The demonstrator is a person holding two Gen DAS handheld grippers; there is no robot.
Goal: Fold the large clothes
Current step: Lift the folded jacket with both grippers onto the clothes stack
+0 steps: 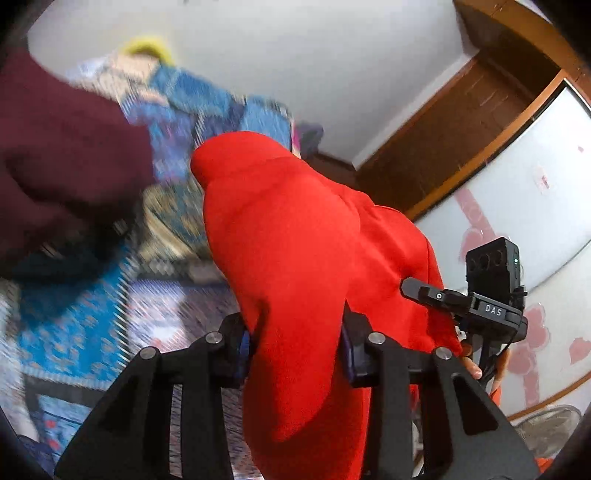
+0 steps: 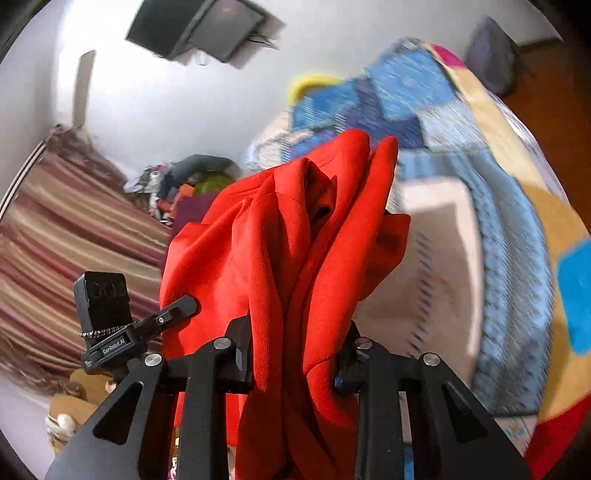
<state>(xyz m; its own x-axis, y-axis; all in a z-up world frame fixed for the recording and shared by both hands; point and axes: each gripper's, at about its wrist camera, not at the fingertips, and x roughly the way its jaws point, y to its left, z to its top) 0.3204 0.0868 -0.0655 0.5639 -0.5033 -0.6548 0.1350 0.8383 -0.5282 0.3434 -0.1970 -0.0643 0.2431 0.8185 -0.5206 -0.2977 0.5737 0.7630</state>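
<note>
In the left wrist view, the left gripper [image 1: 295,350] has its two black fingers pinching a thick bunch of the red cloth [image 1: 295,240]. The red cloth is squeezed between the blue pads and puffs up above the fingers in a big soft lump, and more of it hangs down below them. It is lifted up off the bed. To the right, just past the red cloth, the other gripper [image 1: 491,295] shows with its small black camera box on top, and a bit of a hand [image 1: 476,369] peeks out under it. A dark maroon cloth [image 1: 62,158] fills the left side, close to the camera and blurry. Behind it all lies a blue patterned bedcover [image 1: 74,332], also blurry, with a white wall above and a brown wooden frame [image 1: 461,129] on the right. In the right wrist view, the right gripper [image 2: 295,354] also pinches the red cloth [image 2: 280,236] between its fingers. Here the cloth is bunched in many folds that stand up above the fingers and drop down under them. The left gripper [image 2: 118,325] shows at the left edge of the cloth. A striped curtain [image 2: 74,229] hangs on the left, a heap of mixed clothes [image 2: 184,181] sits far back, and the blue and yellow bedcover [image 2: 498,221] spreads out on the right. A dark screen [image 2: 199,29] hangs on the wall up top.
</note>
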